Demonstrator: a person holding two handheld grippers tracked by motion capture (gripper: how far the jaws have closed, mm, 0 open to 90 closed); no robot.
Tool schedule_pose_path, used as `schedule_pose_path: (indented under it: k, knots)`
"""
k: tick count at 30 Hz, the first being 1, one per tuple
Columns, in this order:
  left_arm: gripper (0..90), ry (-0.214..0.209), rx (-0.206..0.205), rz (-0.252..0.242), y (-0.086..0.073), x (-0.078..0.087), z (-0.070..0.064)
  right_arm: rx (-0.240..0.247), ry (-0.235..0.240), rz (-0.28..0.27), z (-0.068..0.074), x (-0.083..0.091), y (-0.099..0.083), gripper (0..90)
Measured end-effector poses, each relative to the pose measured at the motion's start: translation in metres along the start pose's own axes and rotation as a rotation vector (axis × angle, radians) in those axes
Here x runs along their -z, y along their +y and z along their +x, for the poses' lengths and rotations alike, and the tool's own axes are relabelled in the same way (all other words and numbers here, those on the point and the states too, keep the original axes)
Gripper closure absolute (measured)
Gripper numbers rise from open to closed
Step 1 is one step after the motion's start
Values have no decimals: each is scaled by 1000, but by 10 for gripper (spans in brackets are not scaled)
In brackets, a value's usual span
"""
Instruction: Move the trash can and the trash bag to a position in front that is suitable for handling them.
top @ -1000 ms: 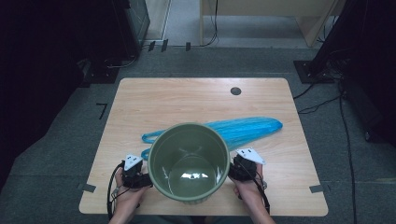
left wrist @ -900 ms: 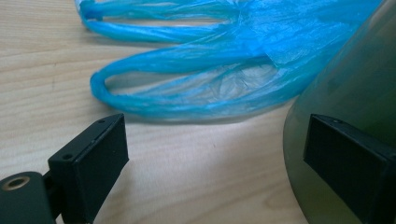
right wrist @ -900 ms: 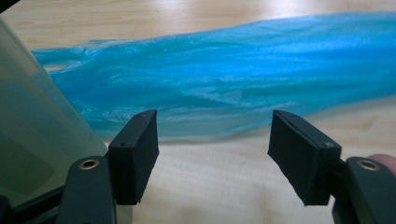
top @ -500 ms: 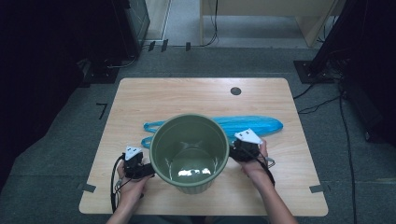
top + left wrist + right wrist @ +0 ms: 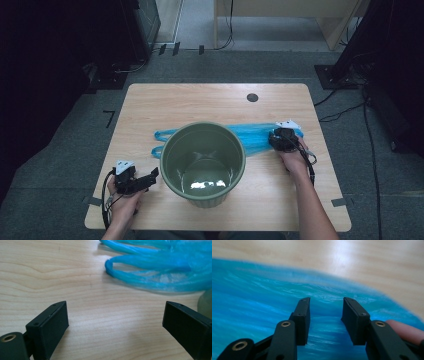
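A: Near the table's front edge, what's changed w/ the round olive-green plastic bucket (image 5: 203, 162)?

B: Both grippers have let go of it; it stands alone, centre-front. Left gripper (image 5: 150, 177) sits beside it, jaws wide apart, empty.

A: Right gripper (image 5: 274, 139)?

B: Moved to the crumpled blue plastic bag (image 5: 260, 137) behind the bucket, toward the right edge; jaws part-open over it, not clamped. Prob. bag pickup next.
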State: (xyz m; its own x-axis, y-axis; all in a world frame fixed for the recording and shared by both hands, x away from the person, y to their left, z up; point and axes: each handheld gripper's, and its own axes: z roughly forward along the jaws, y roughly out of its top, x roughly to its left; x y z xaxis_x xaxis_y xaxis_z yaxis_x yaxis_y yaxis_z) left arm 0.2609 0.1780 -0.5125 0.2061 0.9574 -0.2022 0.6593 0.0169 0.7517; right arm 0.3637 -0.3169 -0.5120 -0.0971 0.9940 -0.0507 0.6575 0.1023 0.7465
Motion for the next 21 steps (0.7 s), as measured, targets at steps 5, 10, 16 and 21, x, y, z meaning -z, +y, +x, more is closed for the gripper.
schedule_pose_path:
  k: [5, 10, 16, 21]
  knots:
    - [60, 0, -13, -1, -1, 0, -2, -26, 8, -12, 0, 5, -14, 597]
    - [60, -8, 1, 2, -1, 0, 0, -83, -3, -31, 2, 35, -44, 603]
    - [60, 6, -21, 0, -3, 0, -3, -44, -25, -38, 25, 79, -83, 568]
    - [60, -39, 0, 14, -7, 6, -9, -27, 48, -58, 44, 107, -104, 456]
